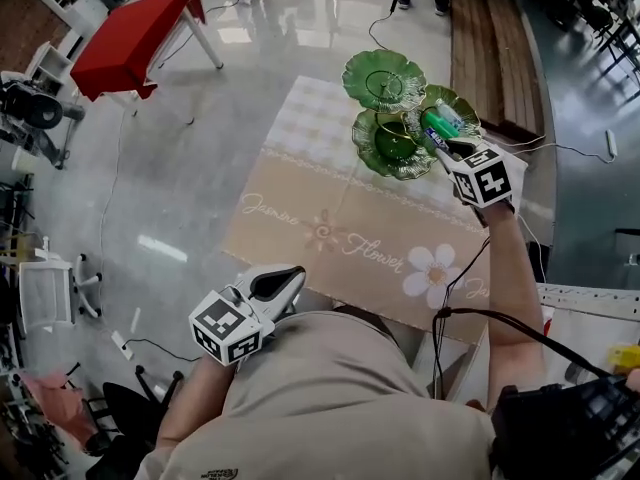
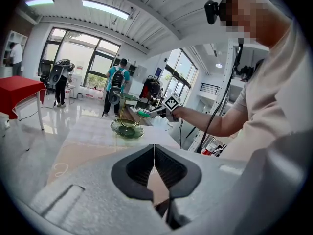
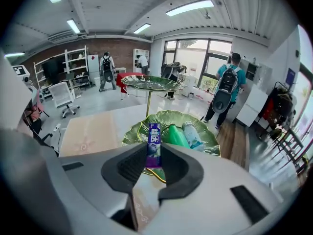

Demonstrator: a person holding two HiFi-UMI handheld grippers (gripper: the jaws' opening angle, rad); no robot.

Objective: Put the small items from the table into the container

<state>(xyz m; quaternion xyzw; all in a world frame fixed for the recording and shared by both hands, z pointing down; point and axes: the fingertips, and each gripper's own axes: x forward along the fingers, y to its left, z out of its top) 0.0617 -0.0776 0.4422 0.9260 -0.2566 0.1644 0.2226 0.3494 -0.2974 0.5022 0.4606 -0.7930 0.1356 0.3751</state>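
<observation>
Jaws of the right gripper (image 3: 155, 156) pinch a purple stick pack (image 3: 154, 140). Its long axis points ahead over the near rim of the green leaf dish (image 3: 208, 140), beside two bottles (image 3: 177, 136). The left gripper (image 2: 154, 163), jaws together and empty, hangs well back.

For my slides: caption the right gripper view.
Right gripper grips purple pack before green leaf tray holding green bottle and clear bottle.

tiered tray (image 1: 372, 156): far end of table (image 1: 330, 218) | bottles (image 1: 443, 120): in its right dish | pack (image 3: 154, 141): in right gripper (image 3: 154, 156), over dish edge
</observation>
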